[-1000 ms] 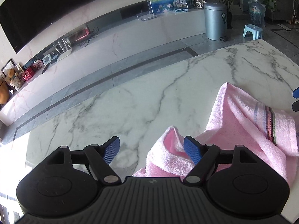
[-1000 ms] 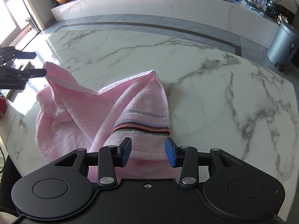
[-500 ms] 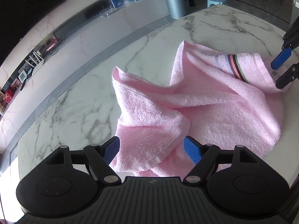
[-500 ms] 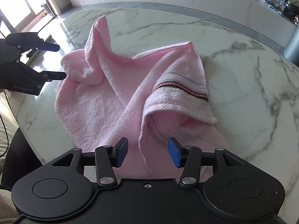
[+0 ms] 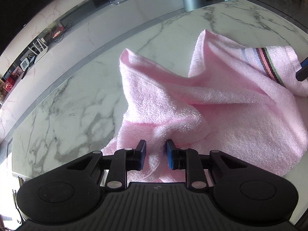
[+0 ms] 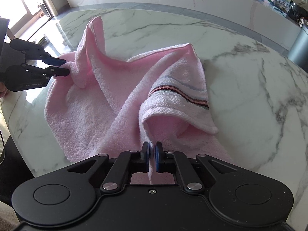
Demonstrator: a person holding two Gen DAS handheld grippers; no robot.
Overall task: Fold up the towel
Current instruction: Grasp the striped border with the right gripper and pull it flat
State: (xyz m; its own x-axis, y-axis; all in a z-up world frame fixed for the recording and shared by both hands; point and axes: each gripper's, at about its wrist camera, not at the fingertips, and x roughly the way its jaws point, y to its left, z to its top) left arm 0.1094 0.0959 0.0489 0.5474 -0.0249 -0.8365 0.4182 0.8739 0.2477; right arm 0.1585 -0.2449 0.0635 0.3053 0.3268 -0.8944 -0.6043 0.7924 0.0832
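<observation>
On the white marble table (image 5: pixel 63 104), in the left wrist view, a pink towel (image 5: pixel 221 104) lies crumpled, spreading from the near centre out to the right. The left gripper (image 5: pixel 155 155) sits at the towel's near edge, its blue pads closing on a bunched fold of pink cloth that fills the gap between them. A striped band runs across the towel's far right corner, where the tip of the right gripper (image 5: pixel 303 69) shows at the frame edge.

In the right wrist view, the towel (image 6: pixel 119 100) rises in two peaks across the table (image 6: pixel 250 80). The right gripper (image 6: pixel 152 156) is clamped tight on a thin edge of cloth at the towel's near side, just below the striped band. At far left, the left gripper (image 6: pixel 64 66) pinches a fold.
</observation>
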